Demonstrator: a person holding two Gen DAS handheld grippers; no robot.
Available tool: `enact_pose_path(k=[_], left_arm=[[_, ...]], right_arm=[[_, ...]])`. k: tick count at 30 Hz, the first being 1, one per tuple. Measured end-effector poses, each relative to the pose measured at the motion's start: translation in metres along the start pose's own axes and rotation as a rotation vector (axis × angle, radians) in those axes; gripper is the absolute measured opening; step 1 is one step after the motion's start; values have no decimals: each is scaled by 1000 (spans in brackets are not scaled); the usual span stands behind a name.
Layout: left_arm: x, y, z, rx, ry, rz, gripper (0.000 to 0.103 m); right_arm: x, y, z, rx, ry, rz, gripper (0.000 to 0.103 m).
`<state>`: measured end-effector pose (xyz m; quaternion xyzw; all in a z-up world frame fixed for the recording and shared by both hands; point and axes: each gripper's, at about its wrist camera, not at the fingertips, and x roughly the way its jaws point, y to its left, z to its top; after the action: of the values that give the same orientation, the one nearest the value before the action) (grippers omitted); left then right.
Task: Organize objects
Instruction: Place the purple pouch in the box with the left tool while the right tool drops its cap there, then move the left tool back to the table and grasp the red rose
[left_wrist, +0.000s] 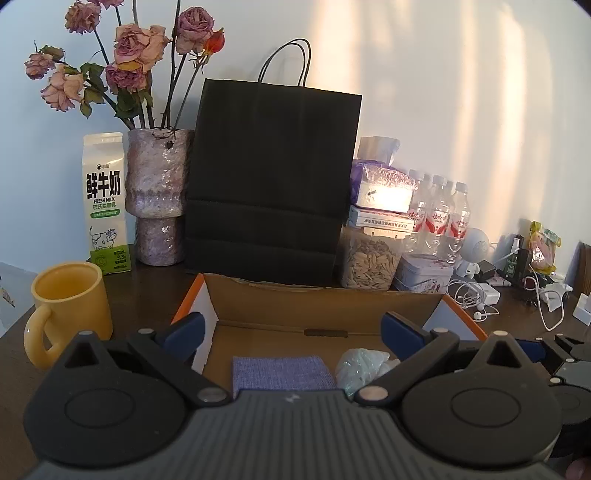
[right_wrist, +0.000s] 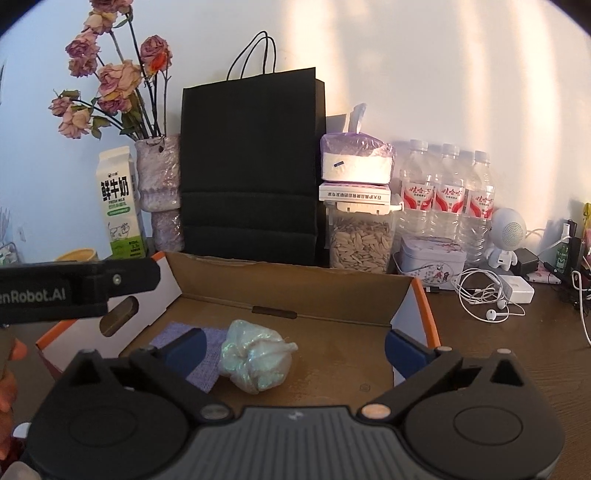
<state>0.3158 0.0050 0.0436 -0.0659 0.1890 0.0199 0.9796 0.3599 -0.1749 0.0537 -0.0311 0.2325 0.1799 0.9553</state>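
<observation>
Cardboard, brown inside with orange edges: the open box sits on the dark wooden table, and the two things I'm sorting lie on its floor. The purple woven cloth lies flat at the near left of the box; the iridescent plastic bundle rests just right of it, its left edge overlapping the cloth in the right wrist view.

My left gripper has its jaws spread wide apart, nothing between the blue pads, hovering over the near edge of the box above the cloth. My right gripper is likewise wide apart, empty, with the bundle lying on the box floor between and below its fingers, not pressed by either pad. Part of the left gripper's body crosses the left side of the right wrist view.

Outward, far side of the box: a black paper bag stands upright against the wall. Left of it a mottled purple vase holds dried roses, then a milk carton, and a yellow mug nearer, left of the box. Right of the bag, a clear jar of seeds carries a white box and a tissue pack stacked on top. Further right: water bottles, a floral tin, a small white robot-shaped speaker, white earphones and a charger, cables tangled.
</observation>
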Motion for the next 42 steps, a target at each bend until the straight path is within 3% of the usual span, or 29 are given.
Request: enact_pose_path(k=[6,14,19,23,31,42], left_arm=[[-16,2,6,-18,-39,-18,103],[-72,11,15,-29,-141,-77,103],[-107,34,3,-39,-180,-55,103],[-126,60,-12,-79,-163,-13,103],[-158,89,-36,-20,-100,59,103],[-181,114,-76,6,50,96,103]], right_arm=[[-7,1,2,-1,-20,2,103],[-34,-1,-5,-13,-47,-7,103],[-61,-7,-9,-11,-91,-13,103],[-81,-13,-19,-1,-108,-8,103],[-121,-16,-42,-9,-115,-13,103],[-145,-17,-88,-13,-20,-20,103]])
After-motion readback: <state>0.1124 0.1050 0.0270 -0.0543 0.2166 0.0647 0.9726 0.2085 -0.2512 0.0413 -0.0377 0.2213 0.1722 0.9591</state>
